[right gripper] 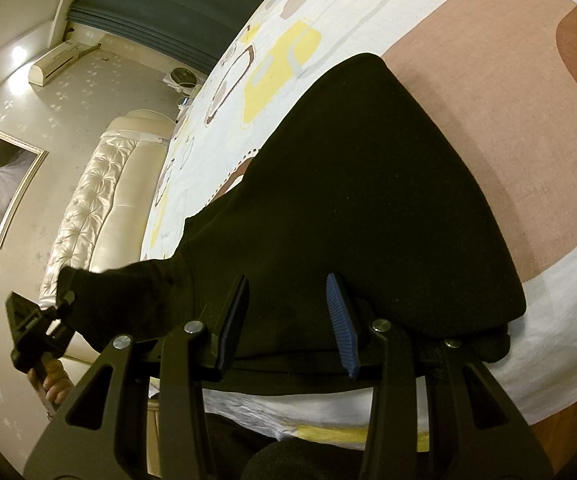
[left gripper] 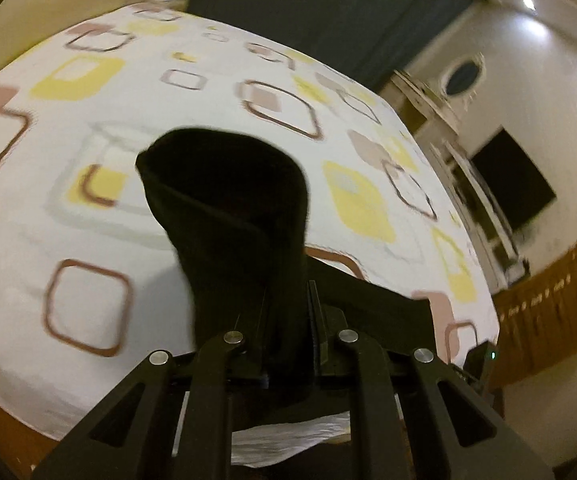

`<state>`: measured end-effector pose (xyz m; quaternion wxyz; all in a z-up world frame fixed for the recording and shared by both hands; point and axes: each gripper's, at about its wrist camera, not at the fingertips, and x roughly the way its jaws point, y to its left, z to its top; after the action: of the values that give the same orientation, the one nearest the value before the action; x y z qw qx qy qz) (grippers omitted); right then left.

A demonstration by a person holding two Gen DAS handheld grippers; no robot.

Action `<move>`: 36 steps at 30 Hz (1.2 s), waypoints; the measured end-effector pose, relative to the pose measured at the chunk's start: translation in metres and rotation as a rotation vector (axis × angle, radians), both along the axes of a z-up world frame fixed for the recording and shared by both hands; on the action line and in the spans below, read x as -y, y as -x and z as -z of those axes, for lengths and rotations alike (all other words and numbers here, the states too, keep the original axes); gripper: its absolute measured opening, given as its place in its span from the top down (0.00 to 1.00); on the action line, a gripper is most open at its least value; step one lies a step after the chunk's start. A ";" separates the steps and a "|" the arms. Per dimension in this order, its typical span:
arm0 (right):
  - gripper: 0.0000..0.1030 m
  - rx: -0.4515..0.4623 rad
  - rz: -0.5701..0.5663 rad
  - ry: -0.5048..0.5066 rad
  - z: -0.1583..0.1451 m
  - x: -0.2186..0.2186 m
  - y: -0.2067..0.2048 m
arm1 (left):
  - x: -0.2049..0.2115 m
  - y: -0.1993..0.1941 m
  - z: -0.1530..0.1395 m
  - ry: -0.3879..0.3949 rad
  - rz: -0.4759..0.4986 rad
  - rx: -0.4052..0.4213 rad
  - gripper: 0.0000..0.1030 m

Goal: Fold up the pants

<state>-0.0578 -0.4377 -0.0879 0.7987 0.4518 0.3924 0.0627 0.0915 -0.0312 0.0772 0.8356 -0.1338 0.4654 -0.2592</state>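
the left hand-held gripper (left gripper: 288,312) is clenched on a bunched end of the black pants (right gripper: 348,200), lifting it off the bed (left gripper: 88,220) to fold over, while the right hand-held gripper (right gripper: 288,320) hovers released above the near part lying flat

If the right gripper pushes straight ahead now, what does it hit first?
Most likely the black pants: the open right gripper has the cloth right ahead of its fingers, lying on the bedsheet. Depth is unclear, so it may already touch.

Patterned bedspread (left gripper: 88,216), tufted headboard (right gripper: 88,208), dark curtain (left gripper: 328,12), wall TV (left gripper: 512,184).
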 end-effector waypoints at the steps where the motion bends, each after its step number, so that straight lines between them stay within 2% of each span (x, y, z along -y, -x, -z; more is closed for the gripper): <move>1: 0.61 0.001 -0.001 0.002 0.000 0.000 0.000 | 0.011 0.001 0.003 -0.011 0.015 0.001 0.86; 6: 0.61 0.006 -0.002 -0.001 0.000 0.003 -0.002 | 0.074 0.010 0.026 -0.086 0.074 0.001 0.86; 13: 0.61 0.009 -0.001 -0.006 0.002 0.005 -0.002 | 0.135 0.027 0.060 -0.250 0.087 0.041 0.86; 24: 0.61 0.015 -0.003 -0.011 0.003 0.008 -0.003 | 0.169 0.042 0.096 -0.407 0.102 0.091 0.86; 32: 0.61 0.016 -0.002 -0.012 0.003 0.008 -0.004 | 0.180 0.048 0.103 -0.477 0.104 0.147 0.86; 36: 0.61 0.016 -0.002 -0.012 0.004 0.008 -0.003 | 0.180 0.048 0.105 -0.479 0.101 0.149 0.86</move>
<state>-0.0552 -0.4453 -0.0915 0.7991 0.4554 0.3863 0.0695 0.0438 -0.2110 -0.0277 0.8614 0.1108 0.4569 -0.1920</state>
